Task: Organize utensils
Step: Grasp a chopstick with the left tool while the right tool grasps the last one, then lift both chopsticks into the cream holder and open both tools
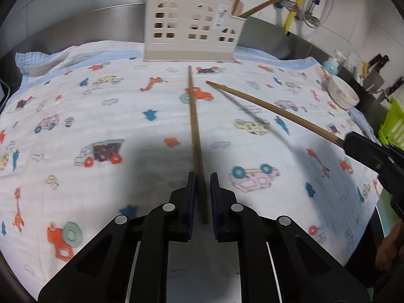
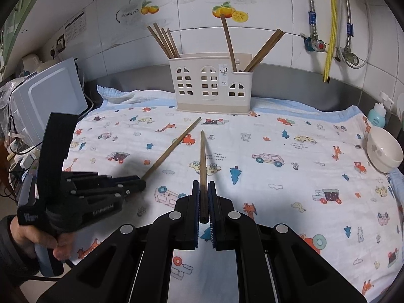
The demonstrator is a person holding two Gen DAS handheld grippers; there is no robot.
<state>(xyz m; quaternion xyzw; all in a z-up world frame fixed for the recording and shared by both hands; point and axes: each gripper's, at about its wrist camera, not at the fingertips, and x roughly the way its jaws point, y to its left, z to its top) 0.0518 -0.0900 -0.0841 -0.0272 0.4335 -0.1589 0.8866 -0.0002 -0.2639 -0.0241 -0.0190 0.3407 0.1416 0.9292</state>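
Two handheld grippers work over a counter spread with a white cloth (image 2: 277, 136) printed with cartoon vehicles. The right gripper (image 2: 204, 184) is clamped tight on the thick end of a brown chopstick (image 2: 202, 156), which juts forward off the cloth, tip aimed at the holder. The left gripper (image 1: 203, 175) has its jaws drawn narrow around the thick end of a second chopstick (image 1: 194, 126); a slim gap still shows on either side of the stick, so the pads do not appear to press on it yet, and this stick seems to lie on the cloth. At the far edge of the cloth stands a cream utensil holder (image 2: 212, 88) shaped like a little house, with chopsticks already leaning in its left and right sections. A white bowl (image 2: 383, 151) sits at the cloth's right edge. The step in hand looks like picking up the last two loose chopsticks. Next, the left jaws likely need to finish closing, then each stick must be tipped upright and lowered into a holder section.
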